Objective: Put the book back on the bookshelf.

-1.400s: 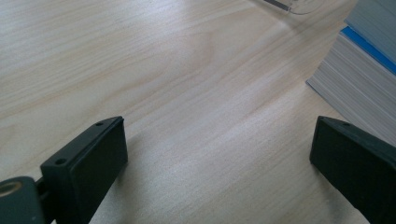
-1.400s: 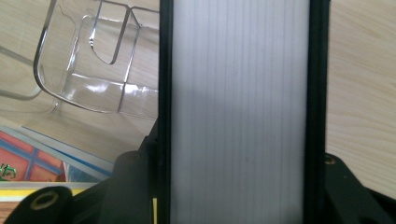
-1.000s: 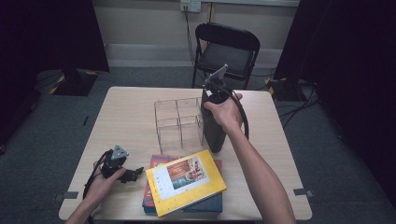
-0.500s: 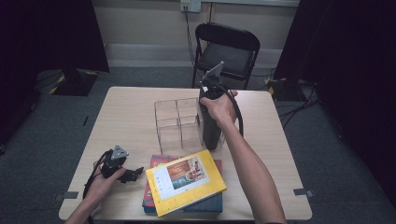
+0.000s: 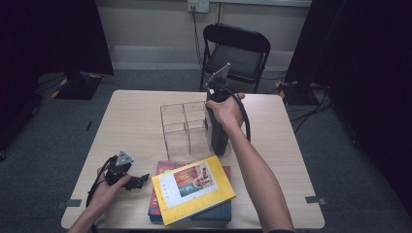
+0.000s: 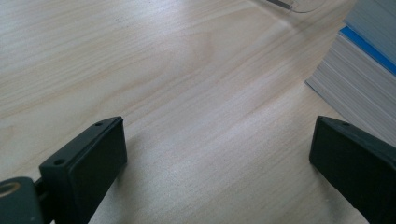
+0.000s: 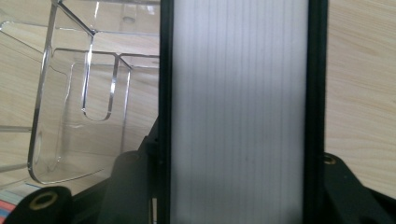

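Note:
My right gripper (image 5: 216, 115) points down and is shut on a thick black-covered book (image 5: 218, 138), held upright against the right side of a clear acrylic organizer (image 5: 184, 124). In the right gripper view the book's white page edge (image 7: 238, 107) stands between the two jaws, with the organizer (image 7: 79, 102) to its left. My left gripper (image 5: 140, 180) rests on the table near the front left, open with nothing in it. Bare wood lies between its jaws (image 6: 217, 140).
A stack of books lies at the front centre of the table (image 5: 136, 116), topped by a yellow book (image 5: 193, 188). Its page edges (image 6: 355, 79) sit just right of the left gripper. A black folding chair (image 5: 235, 48) stands beyond the far edge.
The right gripper and the upright book have edged slightly left toward the organizer. The left gripper has stayed where it was.

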### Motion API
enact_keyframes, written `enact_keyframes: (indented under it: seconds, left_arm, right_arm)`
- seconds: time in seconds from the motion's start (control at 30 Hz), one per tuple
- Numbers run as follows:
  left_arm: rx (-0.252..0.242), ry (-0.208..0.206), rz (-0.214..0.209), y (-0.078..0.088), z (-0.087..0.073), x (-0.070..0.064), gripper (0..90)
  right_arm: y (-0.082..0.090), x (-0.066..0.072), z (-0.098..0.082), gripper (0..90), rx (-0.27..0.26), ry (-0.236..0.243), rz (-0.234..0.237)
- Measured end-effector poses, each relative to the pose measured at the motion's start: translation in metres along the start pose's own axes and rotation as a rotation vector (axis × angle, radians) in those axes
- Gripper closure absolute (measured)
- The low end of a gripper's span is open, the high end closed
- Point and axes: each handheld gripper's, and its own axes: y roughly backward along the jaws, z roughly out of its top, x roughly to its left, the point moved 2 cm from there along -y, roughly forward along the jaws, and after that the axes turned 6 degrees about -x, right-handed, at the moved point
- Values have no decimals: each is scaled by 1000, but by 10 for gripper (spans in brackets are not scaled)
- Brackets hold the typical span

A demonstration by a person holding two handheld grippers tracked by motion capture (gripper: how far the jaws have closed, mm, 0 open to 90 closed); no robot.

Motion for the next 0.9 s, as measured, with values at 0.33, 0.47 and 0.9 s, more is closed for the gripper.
enact_keyframes:
  seconds: [0.33,0.47,0.9]
  left_arm:
    - [-3,1,2,0,0,0,37]
    - [-2,1,3,0,0,0,37]
    - [3,-5,6,0,0,0,36]
  right_arm:
    - [9,4,-1,506,-70,17,5]
    - [20,0,-7,472,-126,1,53]
    - [28,-18,-57,387,-365,67,238]
